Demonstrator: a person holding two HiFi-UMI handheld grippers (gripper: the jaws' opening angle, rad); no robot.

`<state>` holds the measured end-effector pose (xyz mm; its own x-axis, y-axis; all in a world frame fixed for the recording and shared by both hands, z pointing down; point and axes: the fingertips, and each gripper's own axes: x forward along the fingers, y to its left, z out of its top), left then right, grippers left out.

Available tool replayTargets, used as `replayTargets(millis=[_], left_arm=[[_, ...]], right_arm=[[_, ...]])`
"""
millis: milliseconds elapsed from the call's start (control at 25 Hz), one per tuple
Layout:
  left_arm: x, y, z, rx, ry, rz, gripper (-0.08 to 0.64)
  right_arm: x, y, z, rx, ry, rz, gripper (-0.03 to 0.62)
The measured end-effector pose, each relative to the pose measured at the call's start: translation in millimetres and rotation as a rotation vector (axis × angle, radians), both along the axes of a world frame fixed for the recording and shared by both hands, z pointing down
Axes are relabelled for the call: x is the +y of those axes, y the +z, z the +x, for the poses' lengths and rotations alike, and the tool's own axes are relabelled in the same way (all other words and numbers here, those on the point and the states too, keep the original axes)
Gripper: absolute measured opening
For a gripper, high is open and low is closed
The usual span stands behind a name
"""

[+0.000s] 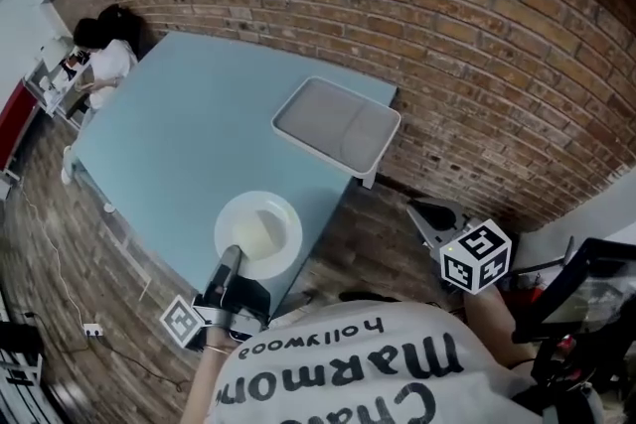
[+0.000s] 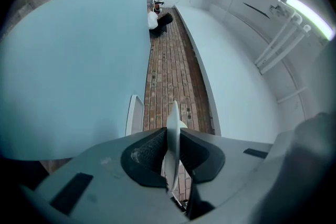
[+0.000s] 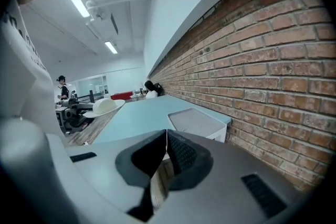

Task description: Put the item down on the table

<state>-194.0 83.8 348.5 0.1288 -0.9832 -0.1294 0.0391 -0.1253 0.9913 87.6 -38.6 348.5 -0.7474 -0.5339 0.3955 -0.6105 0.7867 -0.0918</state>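
Observation:
A white plate (image 1: pixel 260 231) hangs over the near corner of the light blue table (image 1: pixel 189 144). My left gripper (image 1: pixel 233 258) is shut on its near rim. In the left gripper view the plate (image 2: pixel 173 118) shows edge-on, pinched between the dark pads of the left gripper (image 2: pixel 172 139). The right gripper view shows the plate (image 3: pixel 102 107) at the left, beyond the table's edge (image 3: pixel 142 113). My right gripper (image 1: pixel 425 211) is off the table to the right, over the wooden floor. Its jaws meet with nothing between them, and the right gripper (image 3: pixel 166 136) points along the brick wall.
A white rectangular tray (image 1: pixel 338 124) sits at the table's right edge by the brick wall (image 1: pixel 477 45), also seen as the tray (image 3: pixel 197 120) and the tray (image 2: pixel 134 115). A person (image 1: pixel 99 55) sits at the far end of the table. Equipment stands at the lower right (image 1: pixel 586 303).

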Motion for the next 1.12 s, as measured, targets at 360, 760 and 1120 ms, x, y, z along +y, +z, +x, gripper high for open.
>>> replayTargets(millis=[360,760,1120], left_arm=[[-57.6,5.0,11.1,0.018,-0.056,0.016,0.034],[-92.3,14.4,29.9,0.004,-0.057,0.015,0.034],[-99.4,12.8,32.5,-0.023,-0.081,0.007,0.034]], right_arm=[[-57.6,8.6,20.4,0.018,-0.023,-0.013,0.011],[-86.7,15.8,40.3,0.04,-0.041,-0.014,0.01],[-86.7,24.0,66.5,0.038,-0.02,-0.033,0.01]])
